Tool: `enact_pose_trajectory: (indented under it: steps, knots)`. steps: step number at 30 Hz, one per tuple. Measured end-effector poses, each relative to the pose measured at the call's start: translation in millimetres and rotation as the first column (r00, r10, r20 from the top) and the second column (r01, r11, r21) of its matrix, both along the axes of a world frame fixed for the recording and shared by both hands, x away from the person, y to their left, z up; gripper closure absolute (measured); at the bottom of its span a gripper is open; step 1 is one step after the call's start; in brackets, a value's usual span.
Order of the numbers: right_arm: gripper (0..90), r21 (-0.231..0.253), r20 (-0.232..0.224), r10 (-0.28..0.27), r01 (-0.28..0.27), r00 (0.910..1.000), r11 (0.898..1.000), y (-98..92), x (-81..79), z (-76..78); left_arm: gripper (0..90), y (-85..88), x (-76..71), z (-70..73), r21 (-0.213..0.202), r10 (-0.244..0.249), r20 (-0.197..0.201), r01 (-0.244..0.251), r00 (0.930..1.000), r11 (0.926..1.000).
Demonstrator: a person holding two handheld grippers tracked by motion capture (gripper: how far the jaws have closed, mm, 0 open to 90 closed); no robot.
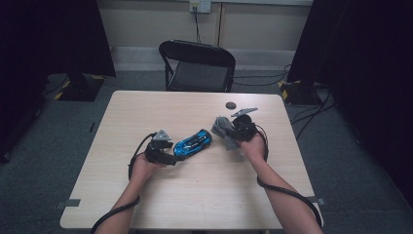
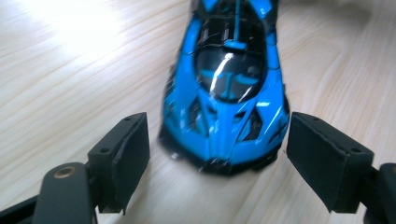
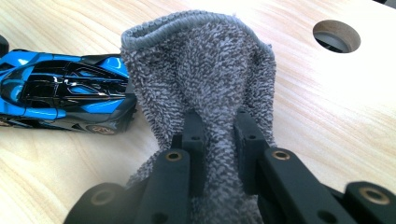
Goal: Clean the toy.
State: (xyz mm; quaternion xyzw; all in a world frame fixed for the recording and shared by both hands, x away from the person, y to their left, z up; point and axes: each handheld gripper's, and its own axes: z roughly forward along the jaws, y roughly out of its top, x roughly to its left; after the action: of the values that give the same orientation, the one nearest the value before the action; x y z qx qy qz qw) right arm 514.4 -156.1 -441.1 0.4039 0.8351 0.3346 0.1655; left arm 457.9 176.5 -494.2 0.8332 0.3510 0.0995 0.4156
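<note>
Right gripper (image 3: 218, 126): jaws pressed nearly together, pinching a fold of grey terry cloth (image 3: 205, 70). The cloth stands up between the pads, its hemmed edge arching over the top, with more of it bunched below the jaws. In the high view the right gripper (image 1: 233, 131) sits at the table's right half, cloth (image 1: 222, 127) lifted off the wood on its left side, the right hand (image 1: 253, 144) behind it.

Left gripper (image 2: 217, 149): jaws spread wide, one pad on each side of the end of a blue toy car (image 2: 229, 88). The pad on the right of the left gripper view sits just beside the car's flank; whether it touches cannot be told. The other pad stands apart from the car, bare wood showing between. No squeeze on the car.

Blue toy car, high view (image 1: 193, 144): rests on its wheels on the wooden table (image 1: 204, 195), near centre, between the two grippers. Long axis runs diagonally, from lower left by the left gripper (image 1: 168, 156) to upper right toward the cloth. Which end is the nose cannot be told. In the right gripper view the car (image 3: 65, 95) lies side-on, just beside the cloth's edge.

Farther out: a round hole (image 3: 336, 35) in the tabletop beyond the cloth; a black folding chair (image 1: 197, 66) at the far edge.
</note>
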Motion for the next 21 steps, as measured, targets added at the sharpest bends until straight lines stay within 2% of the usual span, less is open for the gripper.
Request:
enact_pose_trajectory:
  steps: [2,5,7,13,17,19,21]
  knots:
    - [78.2,0.005,0.002,0.003,-0.003,1.0000,1.000,-0.5,-0.6,1.6,21.4,4.9,-0.7,6.5,-0.028,0.012,0.019,-0.012,0.9997,0.9995]
    - [78.1,0.008,0.006,0.004,-0.004,1.0000,1.000,-1.4,-1.5,3.5,24.1,5.0,-1.1,19.3,-0.043,0.012,0.052,-0.010,0.9986,0.9990]
    - [78.1,0.009,0.005,0.007,-0.007,1.0000,1.000,-1.5,-2.0,3.2,24.5,1.1,-0.4,24.2,-0.034,0.004,0.074,-0.002,0.9972,0.9994]
    - [78.0,0.009,0.003,0.024,-0.024,0.9997,1.000,1.7,-3.1,4.8,31.6,-15.4,3.0,26.2,0.001,-0.037,0.094,0.037,0.9948,0.9993]
    - [78.0,0.010,0.010,0.032,-0.032,0.9994,0.999,3.7,-3.4,6.8,32.3,-24.8,11.2,26.1,0.019,-0.040,0.070,0.039,0.9968,0.9991]
    - [78.1,0.016,0.009,0.036,-0.036,0.9993,0.999,3.6,-3.9,7.5,32.1,-28.0,14.1,27.6,0.038,-0.032,0.074,0.029,0.9968,0.9988]
    - [78.0,0.015,0.009,0.039,-0.039,0.9992,0.999,3.5,-4.6,8.2,34.1,-32.3,16.7,27.9,0.030,-0.054,0.070,0.052,0.9961,0.9982]
